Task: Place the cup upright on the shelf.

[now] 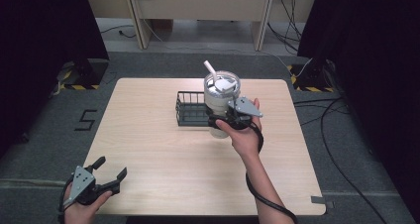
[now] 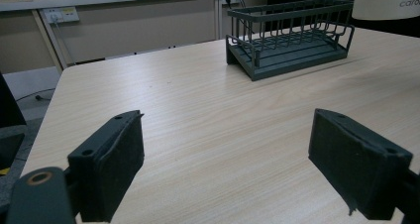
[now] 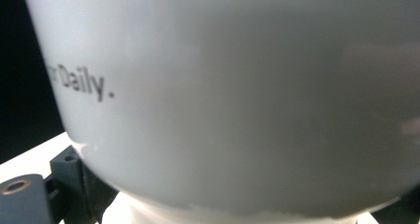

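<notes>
**Seemingly mid-carry: tumbler gripped and held beside the wire rack**

Broadly, the light wooden table (image 1: pixel 163 149) carried a single fixture, a dark wire rack (image 1: pixel 190 110) standing toward its far middle, with nothing visible inside it in the left gripper view (image 2: pixel 292 38). Just beside the rack's right end, the white tumbler (image 1: pixel 221 102) was upright in the grasp of the right gripper (image 1: pixel 229 119). Its base appeared to sit clear of the tabletop, though the high view could not settle that.

By my reading the pick-up was done and the placing remained: the tumbler was held and not yet set down, and whether it was bound for the rack I could only guess.

The tumbler's long axis ran vertically, its lidded mouth up, and the white straw (image 1: pixel 210 68) rose from the lid leaning toward the far left. Its printed wall faced the right gripper's camera at close range (image 3: pixel 237 100).

The right gripper's jaws were closed against the tumbler's lower body, one black jaw just visible at the lower left of its own view. The left gripper (image 1: pixel 110 177) rested at the near left corner, well apart from the rack, its jaws spread wide and holding nothing, its pads (image 2: pixel 111 172) framing bare table.
</notes>
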`<state>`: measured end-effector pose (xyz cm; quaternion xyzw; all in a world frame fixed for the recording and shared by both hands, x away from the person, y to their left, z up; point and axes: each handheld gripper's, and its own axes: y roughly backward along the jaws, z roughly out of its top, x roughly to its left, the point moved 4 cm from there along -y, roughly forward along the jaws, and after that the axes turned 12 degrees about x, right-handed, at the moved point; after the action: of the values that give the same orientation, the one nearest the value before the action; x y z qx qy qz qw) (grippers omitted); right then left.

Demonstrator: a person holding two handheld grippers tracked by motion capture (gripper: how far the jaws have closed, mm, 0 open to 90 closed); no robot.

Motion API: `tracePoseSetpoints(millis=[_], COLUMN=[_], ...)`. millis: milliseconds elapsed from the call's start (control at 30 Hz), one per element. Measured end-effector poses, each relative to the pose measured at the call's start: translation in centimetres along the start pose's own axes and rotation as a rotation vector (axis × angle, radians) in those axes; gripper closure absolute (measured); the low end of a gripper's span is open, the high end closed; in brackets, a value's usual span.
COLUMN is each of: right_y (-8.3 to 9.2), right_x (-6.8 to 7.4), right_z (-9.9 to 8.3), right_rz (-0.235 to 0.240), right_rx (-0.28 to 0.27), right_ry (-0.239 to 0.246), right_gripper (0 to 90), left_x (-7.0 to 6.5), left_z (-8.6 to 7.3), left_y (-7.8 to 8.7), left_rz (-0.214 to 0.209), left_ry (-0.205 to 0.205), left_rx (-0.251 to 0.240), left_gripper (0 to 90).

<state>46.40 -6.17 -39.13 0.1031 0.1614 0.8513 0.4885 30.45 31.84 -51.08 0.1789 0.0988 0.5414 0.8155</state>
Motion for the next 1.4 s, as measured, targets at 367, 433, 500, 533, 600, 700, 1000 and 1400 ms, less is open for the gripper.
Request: tracePoseSetpoints(millis=[367, 433, 500, 533, 600, 700, 1000, 1400], right_y=[-0.6, -0.7, -0.8, -1.0, -1.1, -1.2, -1.9, -3.2], right_x=[0.0, 0.0, 0.0, -0.1, -0.2, -0.3, -0.8, -1.0], right_z=[1.1, 1.2, 1.4, 1.6, 1.8, 2.0, 2.8, 4.4], right_rz=[-0.003, -0.004, -0.003, -0.007, -0.01, -0.012, -0.021, -0.035], right_rx=[-0.006, -0.008, -0.007, -0.008, -0.01, -0.013, -0.011, -0.017], right_ry=[-0.004, -0.006, -0.011, -0.013, -0.013, -0.017, -0.025, -0.036], right_gripper=[7.2, 7.2, 7.2, 7.2, 7.2, 7.2, 7.2, 7.2], left_x=[0.0, 0.0, 0.0, 0.0, 0.1, 0.1, 0.1, 0.2], left_z=[0.0, 0.0, 0.0, 0.0, 0.0, 0.0, 0.0, 0.0], left_y=[0.0, 0.0, 0.0, 0.0, 0.0, 0.0, 0.0, 0.0], left_rz=[0.001, 0.0, 0.0, 0.0, 0.001, 0.0, 0.002, 0.003], left_ry=[0.003, 0.003, 0.003, 0.003, 0.002, 0.005, 0.004, 0.007], left_rx=[-0.004, -0.005, -0.003, -0.004, -0.002, -0.003, 0.0, -0.003], left_gripper=[13.3, 13.2, 13.3, 13.3, 13.2, 13.2, 13.3, 13.2])
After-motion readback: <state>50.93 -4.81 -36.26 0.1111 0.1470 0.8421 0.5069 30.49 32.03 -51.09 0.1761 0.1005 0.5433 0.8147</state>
